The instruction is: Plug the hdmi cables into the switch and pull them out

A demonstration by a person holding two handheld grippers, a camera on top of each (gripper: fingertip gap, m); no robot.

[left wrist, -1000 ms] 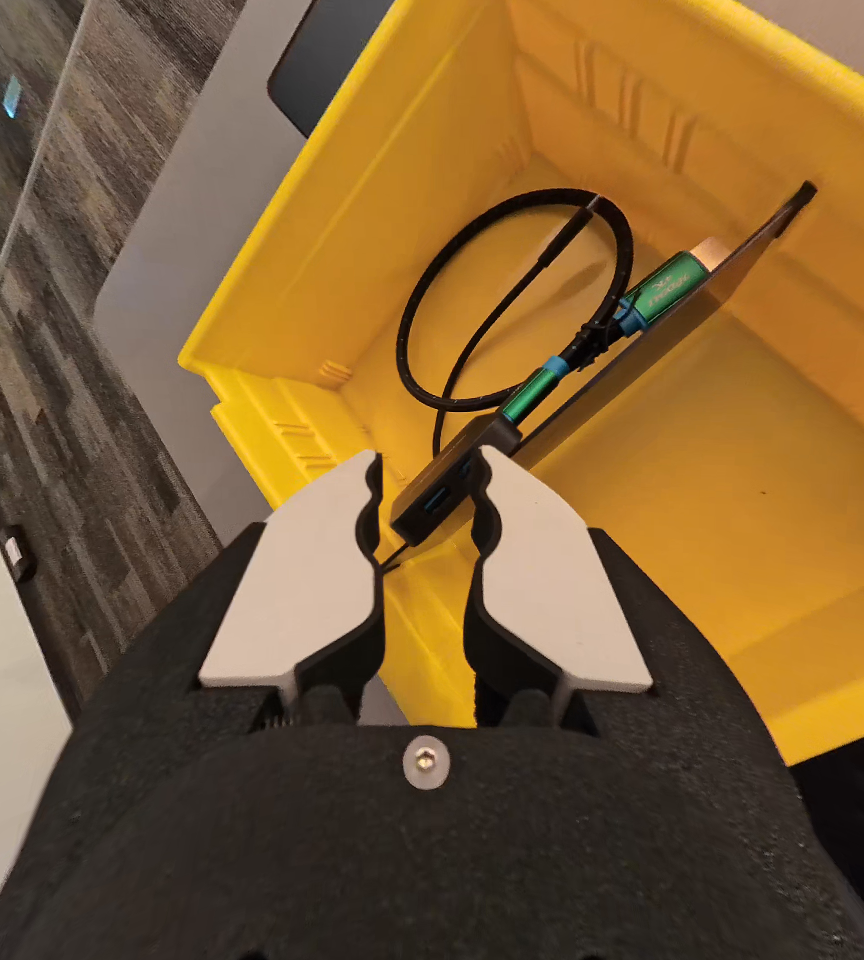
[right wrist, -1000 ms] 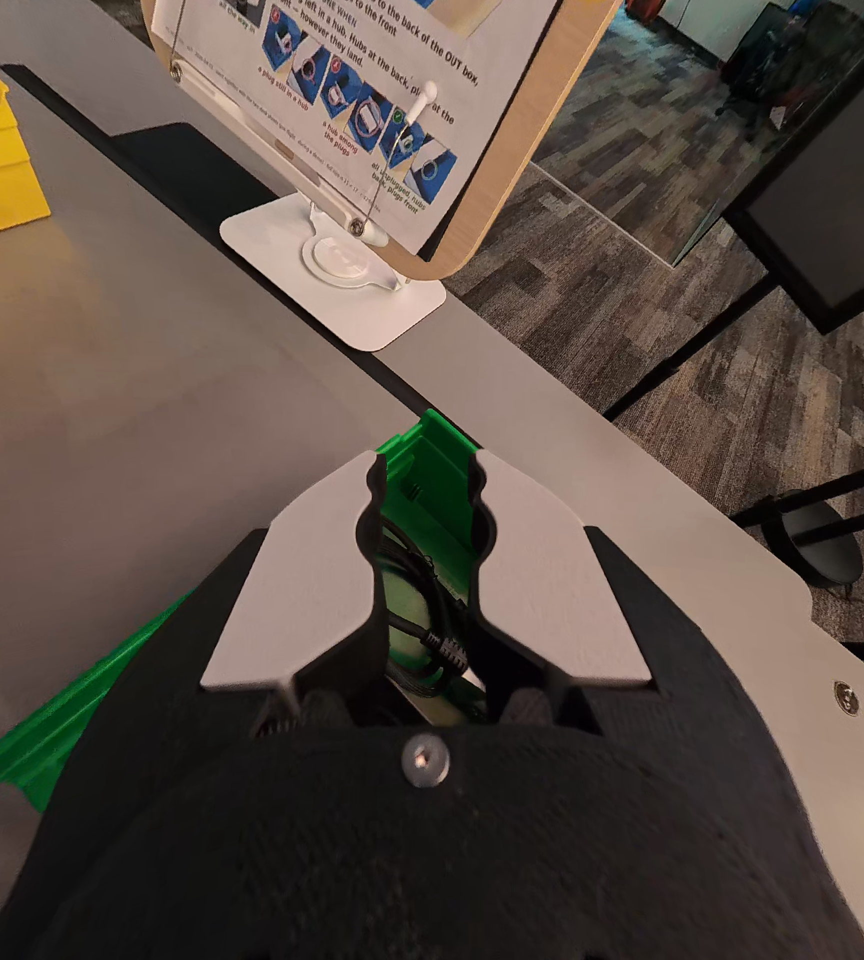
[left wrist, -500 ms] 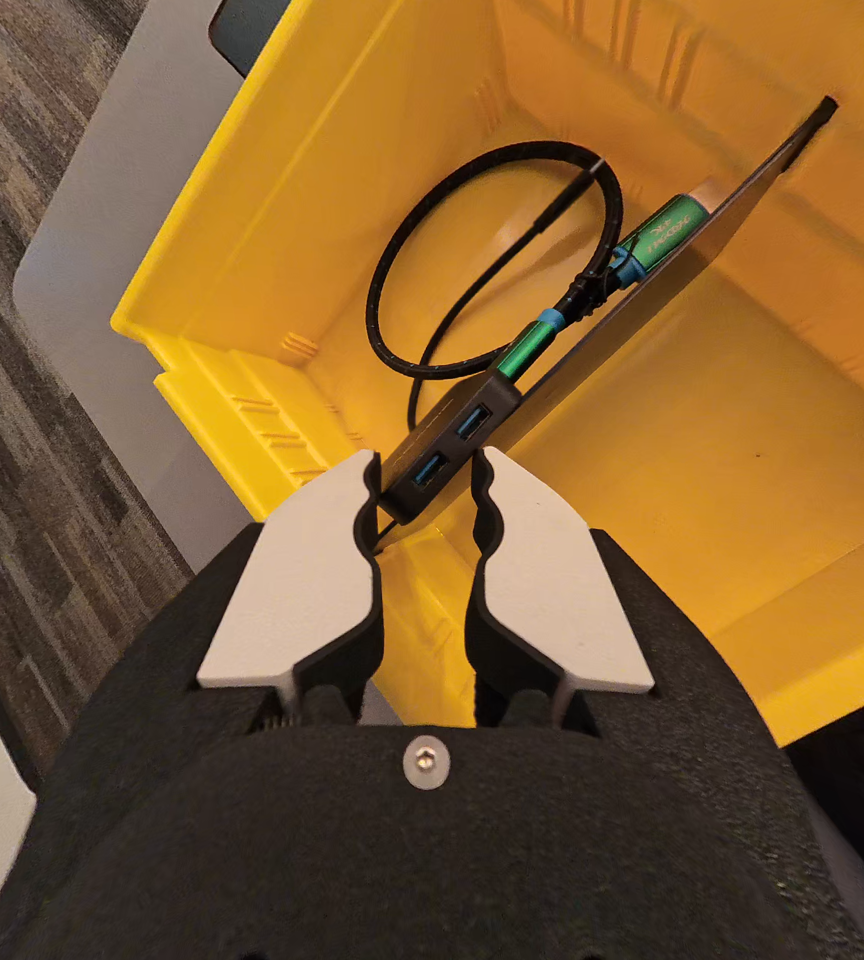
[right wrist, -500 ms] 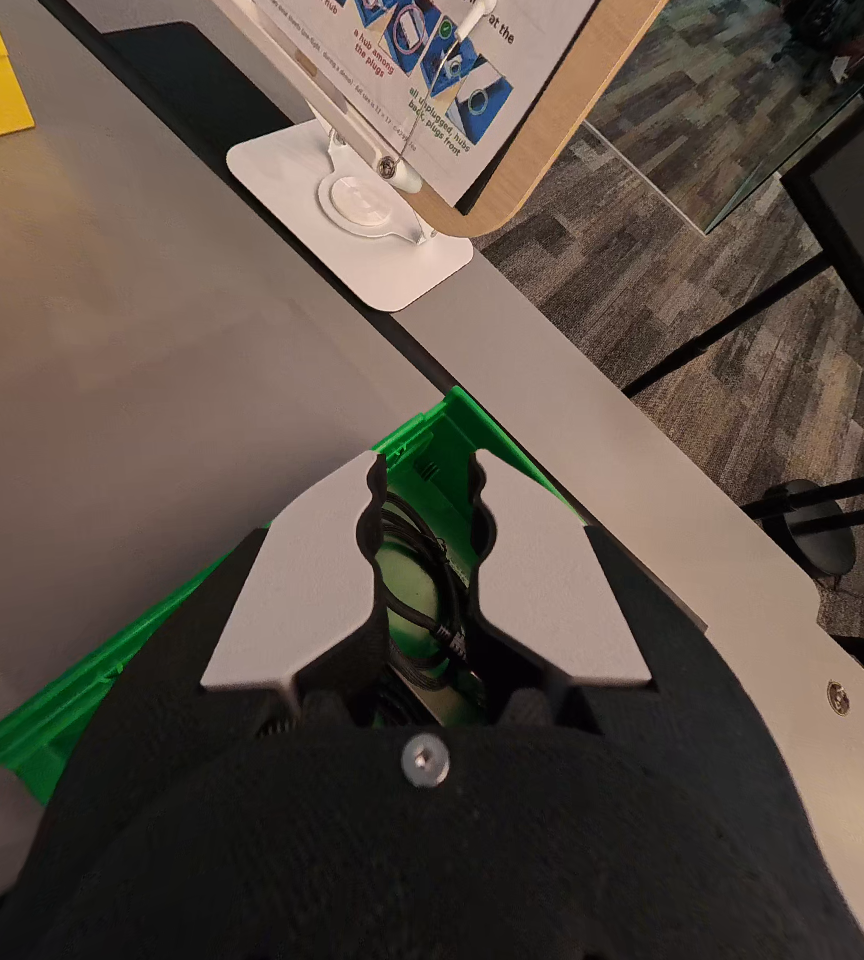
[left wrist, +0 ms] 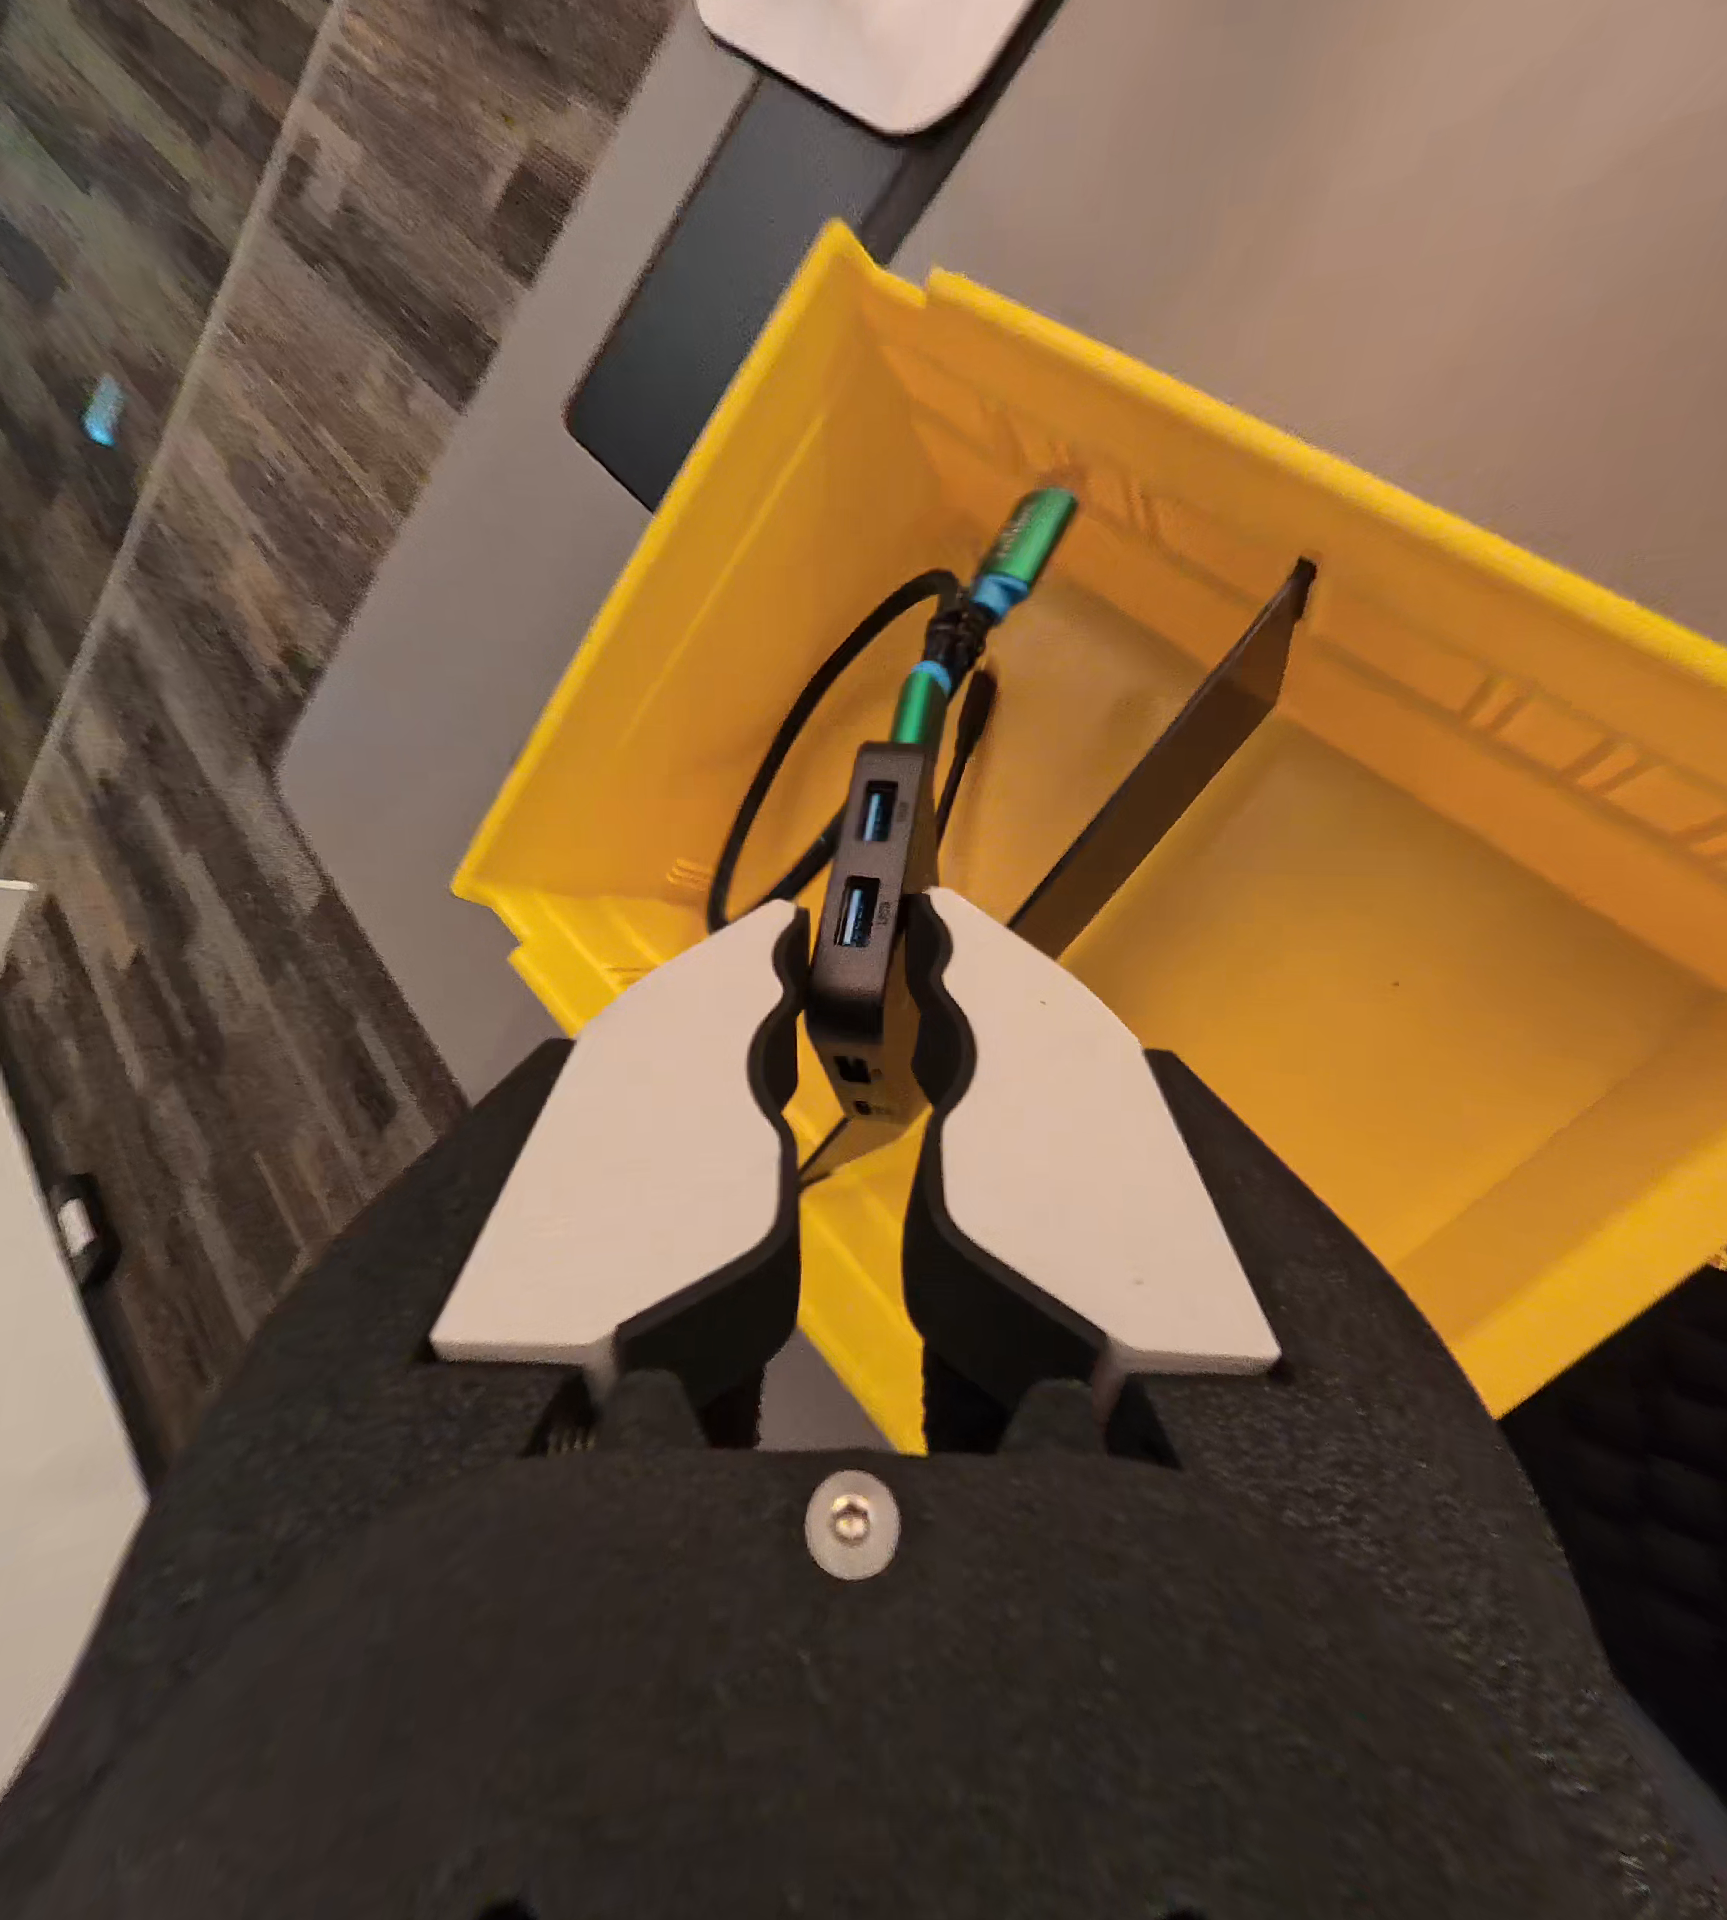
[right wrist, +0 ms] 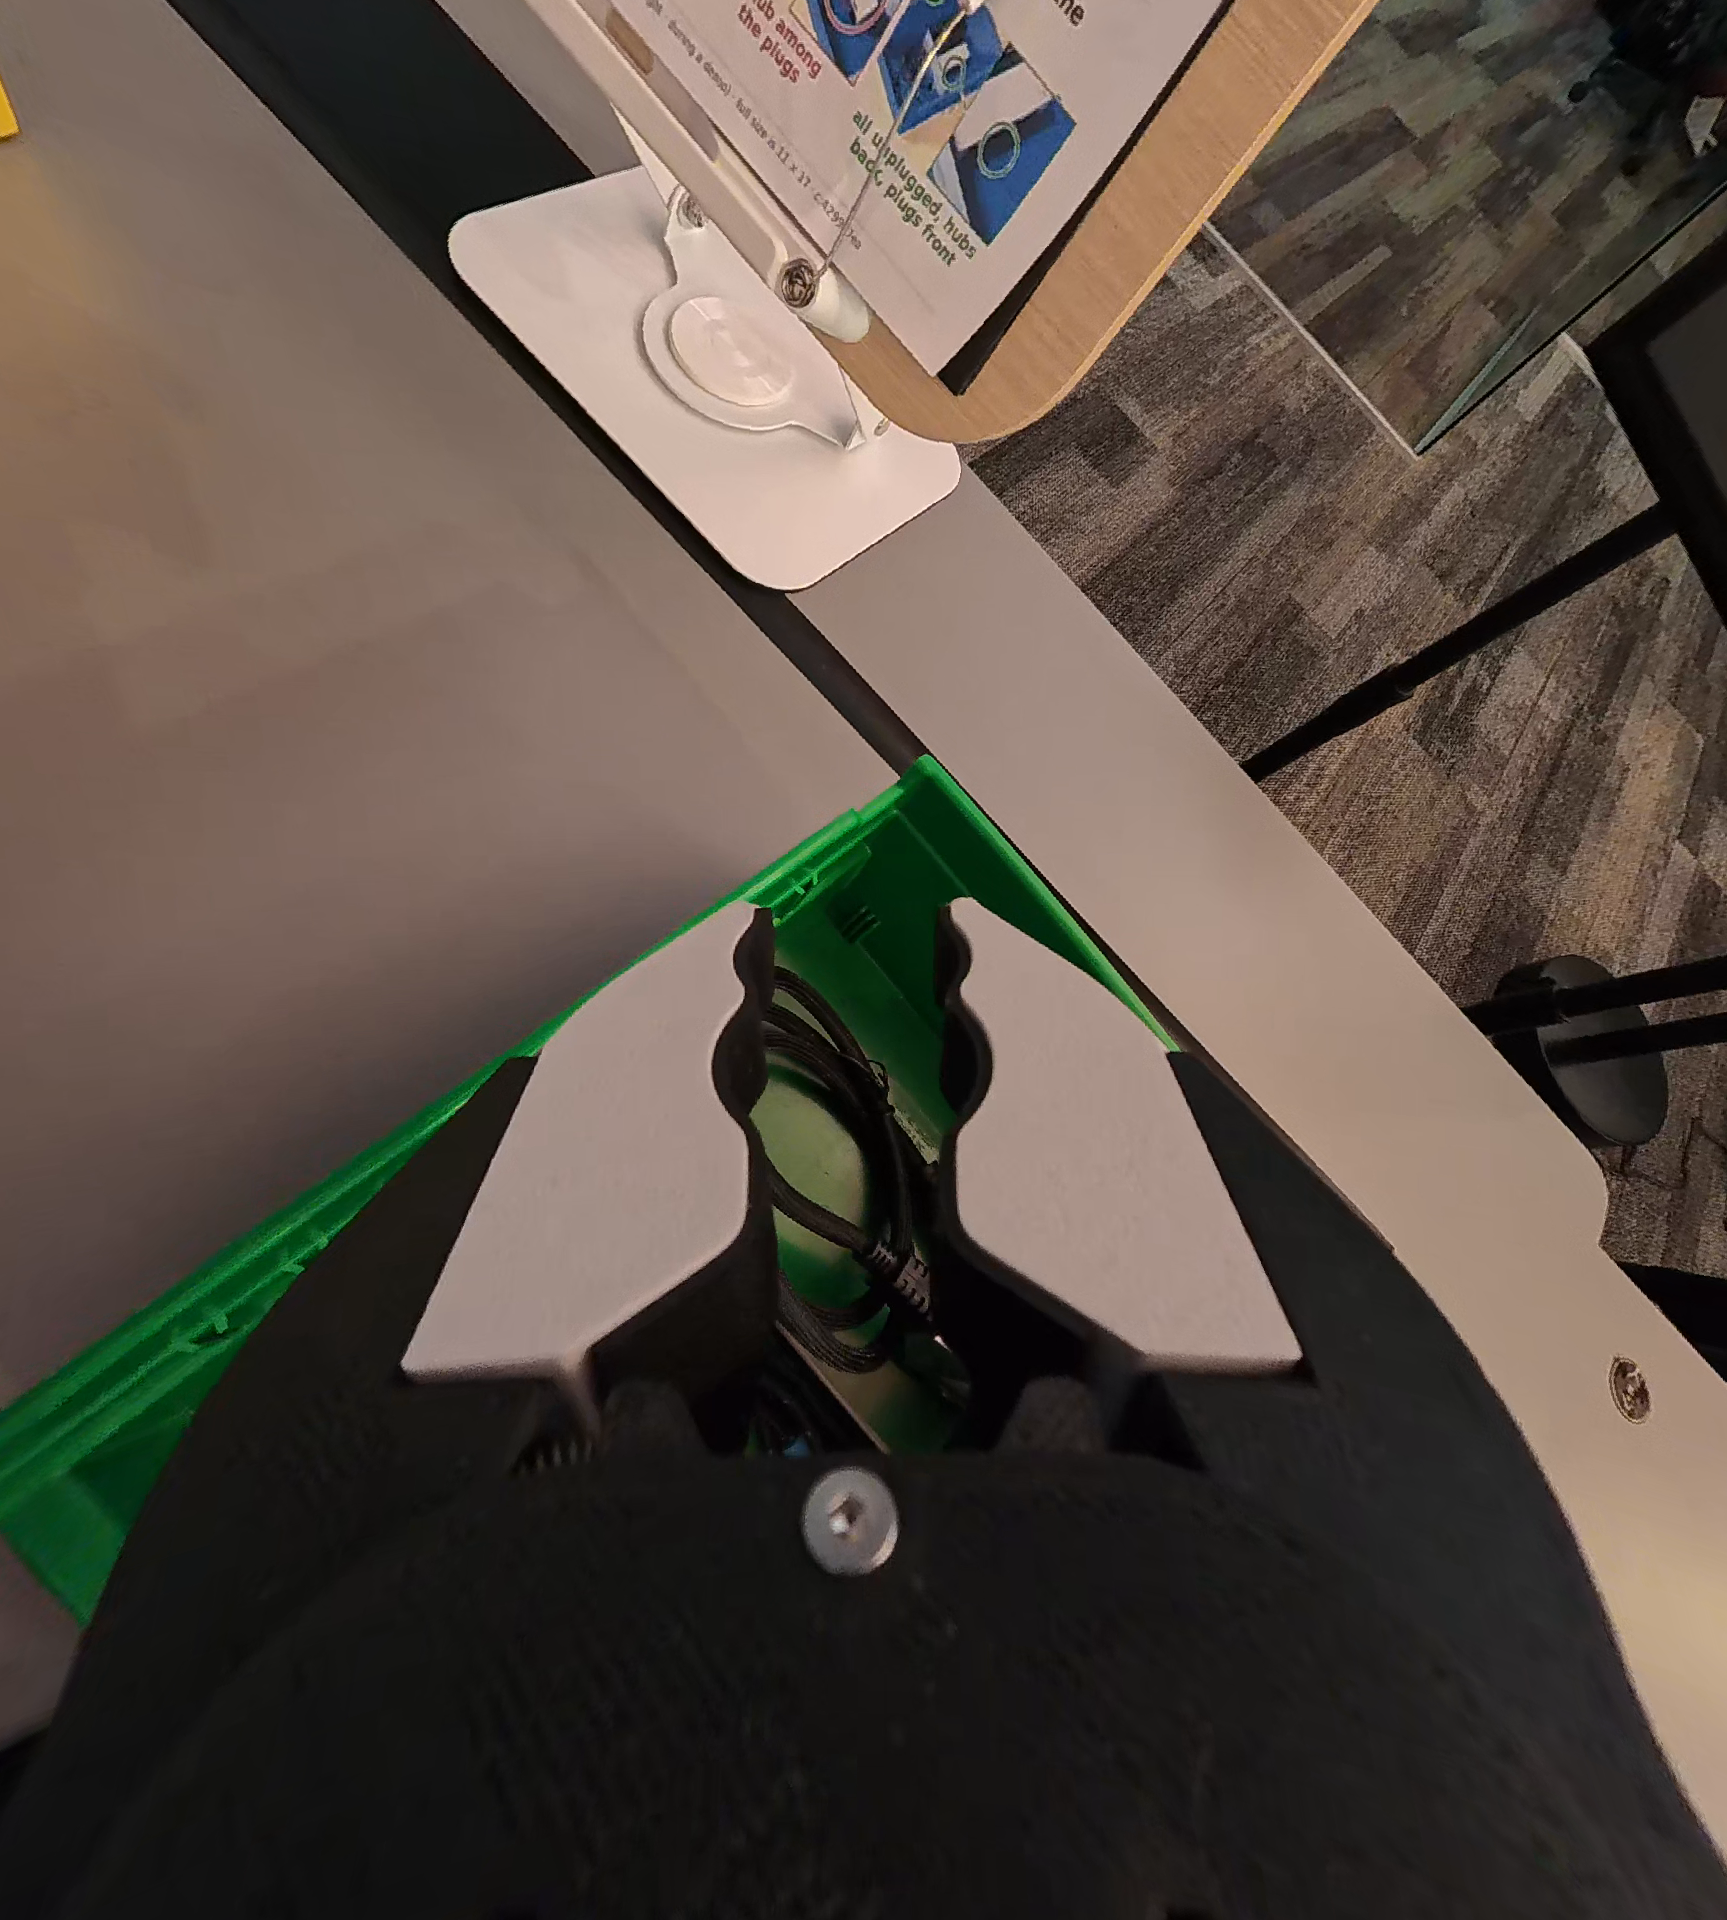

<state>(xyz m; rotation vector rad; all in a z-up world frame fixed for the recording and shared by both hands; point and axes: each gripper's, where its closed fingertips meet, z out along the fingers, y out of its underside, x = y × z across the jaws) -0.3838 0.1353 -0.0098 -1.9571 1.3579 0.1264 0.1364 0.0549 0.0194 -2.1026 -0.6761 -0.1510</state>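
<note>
1. Left wrist view: the black switch [left wrist: 864, 935] is seen clamped between the fingers of the left gripper [left wrist: 857, 925], which is closed down to the width of the switch body. Its near end is held, and its far end projects over the yellow bin [left wrist: 1358, 1039], left of the black divider [left wrist: 1171, 769].
2. A green plug [left wrist: 919, 701] is seated in the far end of the switch; a second green plug [left wrist: 1025, 540] and a looped black cable [left wrist: 786, 748] hang beyond it inside the bin.
3. The switch is judged light, rigid and smooth-sided, so slipping under a pull is possible; it is best gripped across its flat sides, clear of the blue ports. The plugs are judged stiff and the cable limp, so a plug should be taken by its green shell, never by the cable.
4. Right wrist view: the right gripper [right wrist: 851, 925] is seen partly open, with nothing between its fingers. It hangs above the green bin [right wrist: 900, 873], where a coiled black cable [right wrist: 838, 1132] lies untouched.
5. A white stand [right wrist: 734, 416] is set on the grey table [right wrist: 267, 623] beyond the bin.
</note>
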